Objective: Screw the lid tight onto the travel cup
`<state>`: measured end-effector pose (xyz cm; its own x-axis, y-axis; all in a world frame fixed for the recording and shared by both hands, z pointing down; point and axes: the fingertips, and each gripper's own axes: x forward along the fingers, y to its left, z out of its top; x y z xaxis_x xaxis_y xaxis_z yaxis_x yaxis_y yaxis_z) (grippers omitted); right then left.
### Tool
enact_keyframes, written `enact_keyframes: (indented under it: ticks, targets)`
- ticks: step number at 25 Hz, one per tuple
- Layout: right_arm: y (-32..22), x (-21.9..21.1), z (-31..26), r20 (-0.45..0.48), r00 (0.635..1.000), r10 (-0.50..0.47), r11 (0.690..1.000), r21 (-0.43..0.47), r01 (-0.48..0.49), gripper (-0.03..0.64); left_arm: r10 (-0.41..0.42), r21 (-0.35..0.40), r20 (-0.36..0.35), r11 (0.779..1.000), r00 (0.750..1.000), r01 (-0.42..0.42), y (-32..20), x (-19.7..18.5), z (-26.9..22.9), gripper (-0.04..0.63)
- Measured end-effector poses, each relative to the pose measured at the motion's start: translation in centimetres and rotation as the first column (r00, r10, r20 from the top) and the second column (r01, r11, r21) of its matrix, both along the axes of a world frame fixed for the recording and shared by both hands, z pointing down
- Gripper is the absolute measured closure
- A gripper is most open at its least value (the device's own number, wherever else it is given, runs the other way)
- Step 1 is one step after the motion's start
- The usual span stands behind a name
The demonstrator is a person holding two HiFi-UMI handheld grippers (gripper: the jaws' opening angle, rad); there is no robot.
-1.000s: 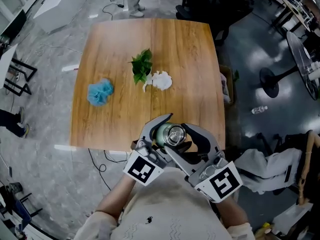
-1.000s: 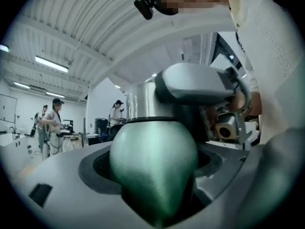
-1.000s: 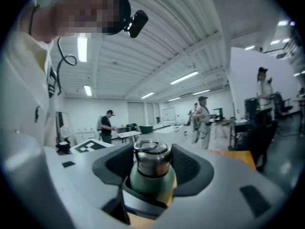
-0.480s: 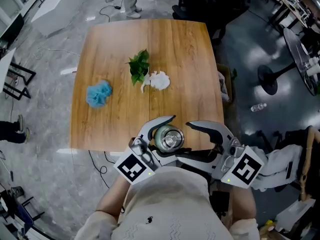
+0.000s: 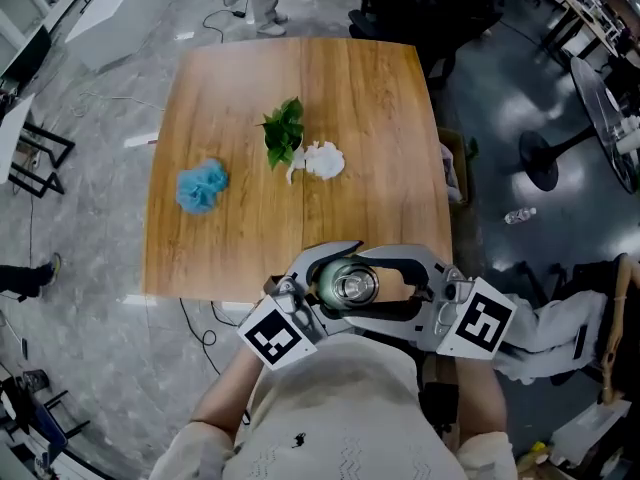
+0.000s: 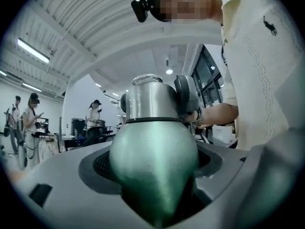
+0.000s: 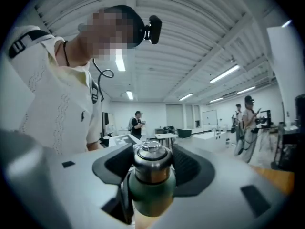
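The travel cup (image 5: 330,290) has a green body and a steel lid (image 5: 353,287); it hangs upright over the wooden table's (image 5: 370,98) front edge. My left gripper (image 5: 328,280) is shut on the green body (image 6: 155,161), which fills the space between its jaws, with the steel lid (image 6: 150,99) above. My right gripper (image 5: 378,286) reaches in from the right, and its jaws close on the steel lid (image 7: 151,162) from both sides. The green body (image 7: 151,197) shows just below the pads. The cup's base is hidden.
On the table lie a green leafy sprig (image 5: 283,131), a white crumpled piece (image 5: 322,160) and a blue fluffy ball (image 5: 202,185). Several people (image 7: 245,123) stand at benches in the room. An office-chair base (image 5: 545,163) stands on the floor to the right.
One second ago my right gripper was at the lid; it then swung out to the right, off the cup, and has now come back and closed on the lid. The left gripper kept hold of the cup.
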<state>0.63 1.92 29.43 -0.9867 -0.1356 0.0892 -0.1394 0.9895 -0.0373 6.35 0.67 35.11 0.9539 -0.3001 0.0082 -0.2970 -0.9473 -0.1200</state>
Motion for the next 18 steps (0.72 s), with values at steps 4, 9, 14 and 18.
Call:
enact_keyframes:
  ticks: [4,9,14,18]
  targets:
    - [-1.7,-0.2,0.1,0.028,0.98,0.198,0.98,-0.019,-0.198,0.348,-0.2,0.027,0.05,0.98,0.979,0.199,-2.3,-0.9,0.6,0.19]
    - [-2.8,0.1,0.4,0.048,0.917,0.396,0.918,-0.054,-0.393,0.353,-0.303,-0.05,-0.012,0.952,0.953,0.302,-3.2,-1.0,0.8,0.19]
    - [-2.7,0.3,0.8,0.038,0.894,0.445,0.894,-0.079,-0.442,0.357,-0.31,-0.075,-0.024,0.949,0.95,0.308,-3.1,-0.9,0.9,0.19]
    - [-2.8,0.6,1.0,0.039,0.885,0.463,0.884,-0.085,-0.459,0.357,-0.306,-0.076,-0.01,0.949,0.952,0.305,-3.2,-0.8,1.2,0.19]
